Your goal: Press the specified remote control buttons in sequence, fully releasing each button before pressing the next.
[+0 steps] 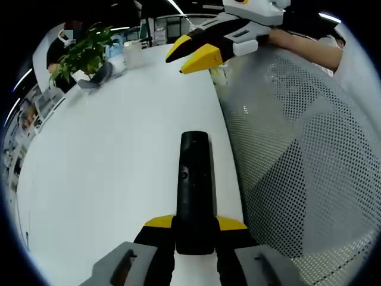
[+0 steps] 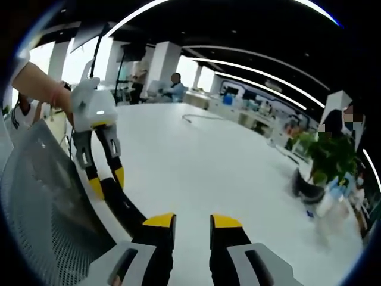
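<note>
In the left gripper view, a potted plant (image 1: 83, 50) stands at the far left corner of the white tabletop (image 1: 107, 161), well away from the remote control (image 1: 194, 185). A pale cup-like thing (image 1: 132, 52) sits just right of the plant; it is too blurred to say more. The remote control, a long black bar, lies lengthwise near the right edge of the tabletop. The left hand-held gripper (image 1: 195, 225) is closed onto its near end, one yellow-tipped jaw pressed against each side. Beyond the remote control's far end, the right hand-held gripper (image 1: 191, 55) hangs above the tabletop, well apart from the remote, its yellow tips close together with nothing between them. To the right of the remote control, past the tabletop edge, is the perforated mesh back of a white chair (image 1: 297, 155).

In the right gripper view, that mesh chair (image 2: 41, 202) is at the far left, left of the remote control (image 2: 122, 205). A hand (image 2: 62, 98) holds the left hand-held gripper (image 2: 106, 182), whose jaws clasp the upper end of the dark remote control. Right of the remote control, the right hand-held gripper (image 2: 191, 221) shows its two jaws slightly parted, gripping nothing, over bare tabletop (image 2: 226, 161). Far to the right of the remote control stands the potted plant (image 2: 324, 158).
</note>
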`<state>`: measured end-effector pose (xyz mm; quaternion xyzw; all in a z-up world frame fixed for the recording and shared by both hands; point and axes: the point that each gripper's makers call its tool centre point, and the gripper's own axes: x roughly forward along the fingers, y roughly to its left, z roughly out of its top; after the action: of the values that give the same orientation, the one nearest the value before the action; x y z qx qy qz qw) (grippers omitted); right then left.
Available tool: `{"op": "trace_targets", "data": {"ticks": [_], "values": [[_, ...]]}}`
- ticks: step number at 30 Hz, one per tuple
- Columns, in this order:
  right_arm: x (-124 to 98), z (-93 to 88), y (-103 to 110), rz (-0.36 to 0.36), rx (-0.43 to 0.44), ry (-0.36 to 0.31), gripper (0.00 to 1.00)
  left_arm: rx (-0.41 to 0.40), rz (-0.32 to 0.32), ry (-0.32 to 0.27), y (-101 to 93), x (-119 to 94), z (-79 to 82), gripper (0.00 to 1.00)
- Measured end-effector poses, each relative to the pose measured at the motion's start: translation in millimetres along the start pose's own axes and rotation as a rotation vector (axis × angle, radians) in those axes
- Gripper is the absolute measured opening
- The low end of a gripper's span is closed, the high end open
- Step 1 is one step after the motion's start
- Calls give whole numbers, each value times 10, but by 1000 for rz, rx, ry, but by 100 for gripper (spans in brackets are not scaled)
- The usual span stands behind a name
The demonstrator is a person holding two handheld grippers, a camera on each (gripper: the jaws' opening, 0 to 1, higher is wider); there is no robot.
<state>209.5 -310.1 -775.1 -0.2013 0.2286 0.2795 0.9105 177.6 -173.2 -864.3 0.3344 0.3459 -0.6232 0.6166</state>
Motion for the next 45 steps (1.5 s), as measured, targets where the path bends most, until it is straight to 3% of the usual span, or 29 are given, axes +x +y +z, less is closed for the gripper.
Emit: {"op": "trace_targets", "data": {"ticks": [17,19,21,23,29,36,40,45], "values": [[28,-56,62,29,-11,37,19,-22,44,-23,-140,-17,-35,24],[39,-52,102,58,21,34,17,-24,48,-46,-147,-20,-38,25],[46,-28,225,143,86,18,10,-27,55,-77,-149,-22,-32,25],[43,-93,276,177,91,59,5,-47,62,-116,-144,-24,-35,24],[71,-305,495,280,42,188,4,-90,86,-203,-152,-30,-22,25],[55,-532,601,374,24,357,0,-75,81,-218,-152,-28,-13,25],[114,-456,675,411,41,357,0,-64,68,-227,-159,-25,-5,25],[197,-428,806,478,-18,370,0,-59,65,-227,-165,-20,0,25]]}}
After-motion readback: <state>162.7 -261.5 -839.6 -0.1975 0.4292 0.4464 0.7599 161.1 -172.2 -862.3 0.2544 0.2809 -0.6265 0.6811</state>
